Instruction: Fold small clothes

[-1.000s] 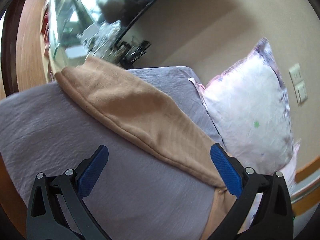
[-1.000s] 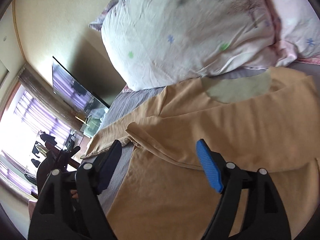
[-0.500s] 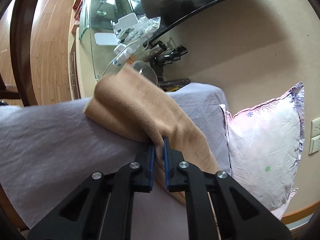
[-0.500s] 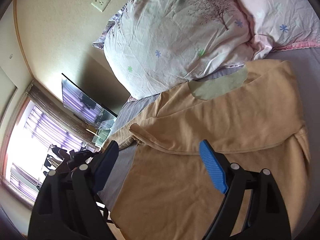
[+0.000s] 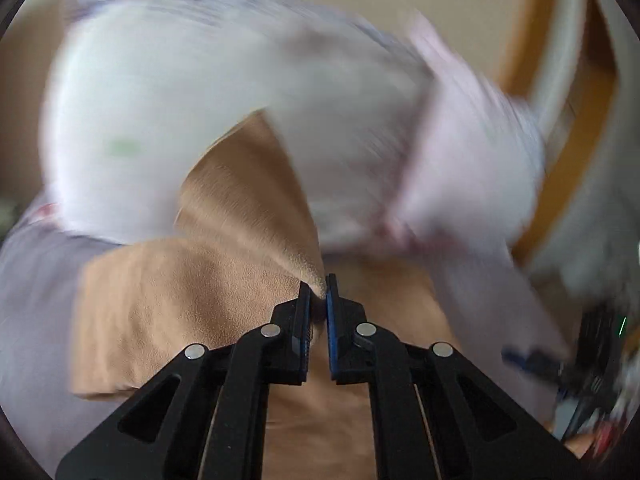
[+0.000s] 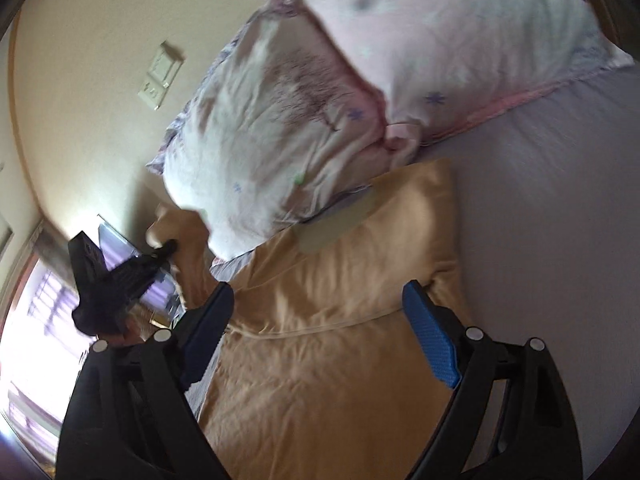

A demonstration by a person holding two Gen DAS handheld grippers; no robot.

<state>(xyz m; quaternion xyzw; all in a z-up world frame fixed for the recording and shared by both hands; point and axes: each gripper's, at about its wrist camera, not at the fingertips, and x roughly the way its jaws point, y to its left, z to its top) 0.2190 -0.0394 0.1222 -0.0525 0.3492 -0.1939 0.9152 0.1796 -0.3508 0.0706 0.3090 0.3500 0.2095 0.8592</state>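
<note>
A tan shirt [image 6: 340,320] lies on the grey-lilac bed sheet [image 6: 540,220]. My left gripper [image 5: 318,292] is shut on the shirt's sleeve [image 5: 240,200] and holds it lifted over the shirt body [image 5: 160,300]; the view is blurred by motion. In the right wrist view the left gripper [image 6: 170,245] shows at the left, holding the raised sleeve [image 6: 188,240]. My right gripper [image 6: 320,344] is open and empty, hovering over the shirt's body, with the far sleeve [image 6: 420,220] folded in.
Two floral pillows [image 6: 300,100] lie at the bed's head against a beige wall with a switch plate [image 6: 160,76]. A window [image 6: 36,320] and TV screen [image 6: 112,244] lie far left. A wooden bed frame [image 5: 572,152] runs at the right.
My left gripper closed on the sleeve, then lifted and swung it towards the pillows and over the shirt body. My right gripper stayed open and drew back a little.
</note>
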